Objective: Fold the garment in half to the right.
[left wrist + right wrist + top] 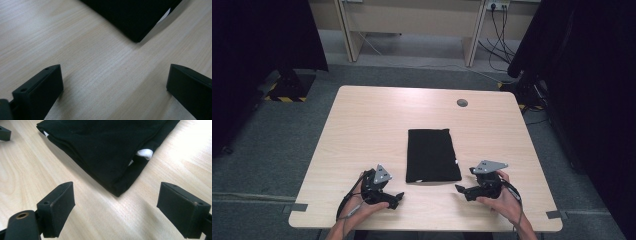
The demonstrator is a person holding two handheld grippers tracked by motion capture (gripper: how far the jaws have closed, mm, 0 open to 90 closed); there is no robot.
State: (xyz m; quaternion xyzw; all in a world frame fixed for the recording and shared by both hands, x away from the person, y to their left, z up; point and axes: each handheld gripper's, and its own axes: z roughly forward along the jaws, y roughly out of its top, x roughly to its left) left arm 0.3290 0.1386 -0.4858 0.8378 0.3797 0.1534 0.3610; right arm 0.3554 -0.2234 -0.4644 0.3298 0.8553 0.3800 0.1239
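Fingers (57, 207) of right gripper (116, 207) spread wide, empty, left gripper (113, 87) likewise parted, folded black cloth (432, 155) flat mid-surface (362, 130), between both grippers, near corners just ahead, untouched.

Even overhead light, dim dark surroundings

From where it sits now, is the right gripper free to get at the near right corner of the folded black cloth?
Probably yes. The right gripper stands open, with the folded black cloth corner pointing into the gap between its jaws. Bare table lies between them, and the left gripper stays on the cloth's other side.
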